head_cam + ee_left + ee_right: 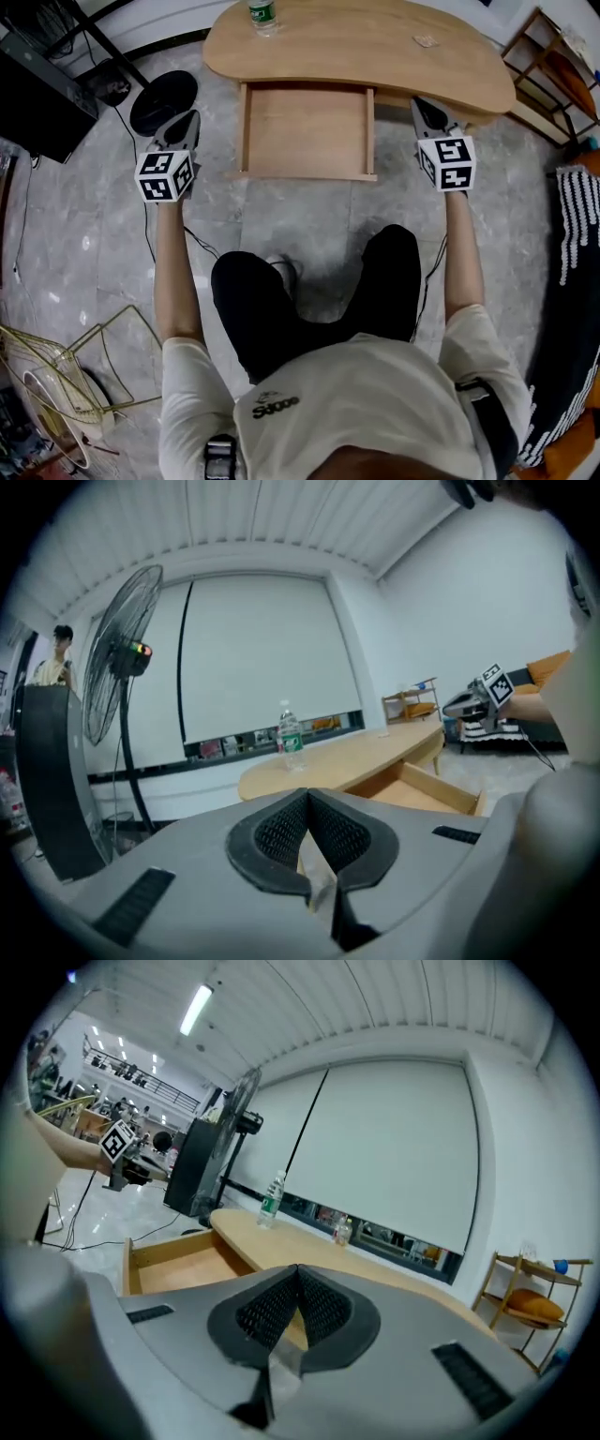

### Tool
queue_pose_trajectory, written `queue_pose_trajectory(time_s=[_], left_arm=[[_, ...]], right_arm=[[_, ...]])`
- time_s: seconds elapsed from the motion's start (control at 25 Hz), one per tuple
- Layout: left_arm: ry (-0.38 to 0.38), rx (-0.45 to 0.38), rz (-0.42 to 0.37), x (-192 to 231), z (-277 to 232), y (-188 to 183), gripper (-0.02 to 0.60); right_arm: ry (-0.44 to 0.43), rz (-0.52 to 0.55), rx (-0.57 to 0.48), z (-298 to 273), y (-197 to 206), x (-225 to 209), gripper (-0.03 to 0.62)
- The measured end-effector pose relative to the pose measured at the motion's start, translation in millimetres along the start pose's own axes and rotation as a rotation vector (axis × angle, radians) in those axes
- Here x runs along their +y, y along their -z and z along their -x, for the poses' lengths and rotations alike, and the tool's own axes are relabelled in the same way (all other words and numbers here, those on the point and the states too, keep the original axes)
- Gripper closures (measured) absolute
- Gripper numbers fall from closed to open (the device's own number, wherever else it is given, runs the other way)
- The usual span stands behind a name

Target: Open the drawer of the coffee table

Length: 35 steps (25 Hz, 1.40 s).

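Drawer (305, 131): pulled well out from under the coffee table (375, 47) toward the seated person; pale wood, nothing lying inside.
Table top: a water bottle (263, 16) stands near the far left edge.
Left gripper (193, 115): held off to the left of the drawer, clear of it, over the grey floor (300, 225); its own view shows the jaws pressed together with nothing between them.
Right gripper (418, 102): held off the drawer's right side, next to the table's edge; jaws likewise closed and empty.
Handling: likely stiff and light, being an empty wooden box; it should slide straight rather than lift.
Where to take hold: no knob shows; the top edge of the front board, near its middle, looks the surest place to pinch.
Progress: the opening appears done.
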<state>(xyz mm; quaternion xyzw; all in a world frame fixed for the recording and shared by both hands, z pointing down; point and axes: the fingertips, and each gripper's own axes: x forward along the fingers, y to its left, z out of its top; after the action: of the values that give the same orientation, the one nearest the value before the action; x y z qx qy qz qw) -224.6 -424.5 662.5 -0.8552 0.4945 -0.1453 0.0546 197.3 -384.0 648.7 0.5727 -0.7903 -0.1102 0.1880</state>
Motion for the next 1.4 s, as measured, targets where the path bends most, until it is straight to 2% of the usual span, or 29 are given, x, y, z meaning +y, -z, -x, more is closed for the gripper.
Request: queue_pose_trajectory(time_s=[0.12, 0.28, 0.52, 0.72, 1.0, 1.12, 1.4], left_arm=[[0.020, -0.051, -0.052, -6.2, -8.7, -31.1, 0.563], [0.016, -0.087, -0.084, -1.9, -18.9, -46.8, 0.563], [0.045, -0.116, -0.133, 5.1, -47.0, -62.1, 0.563], [0.073, -0.100, -0.152, 21.2, -59.5, -89.7, 0.563], [0.071, -0.039, -0.125, 64.0, -38.5, -163.3, 0.563], [0.071, -0.024, -0.112, 84.4, -25.4, -210.3, 0.563], [0.087, 0.032, -0.159, 111.6, 11.2, -321.7, 0.563]], right_arm=[[0.008, 0.011, -0.050, -1.3, -25.2, 4.2, 0.588], [0.014, 0.024, -0.070, -13.0, -39.3, 9.6, 0.588], [0.037, 0.009, -0.079, -40.1, -50.6, -3.2, 0.588], [0.028, -0.002, -0.045, -61.8, -76.7, -10.4, 0.588], [-0.011, 0.011, 0.002, -71.5, -168.6, -31.2, 0.588], [-0.016, 0.016, 0.022, -65.3, -220.2, -49.1, 0.588], [-0.016, 0.026, 0.050, -38.0, -346.4, -98.5, 0.588]])
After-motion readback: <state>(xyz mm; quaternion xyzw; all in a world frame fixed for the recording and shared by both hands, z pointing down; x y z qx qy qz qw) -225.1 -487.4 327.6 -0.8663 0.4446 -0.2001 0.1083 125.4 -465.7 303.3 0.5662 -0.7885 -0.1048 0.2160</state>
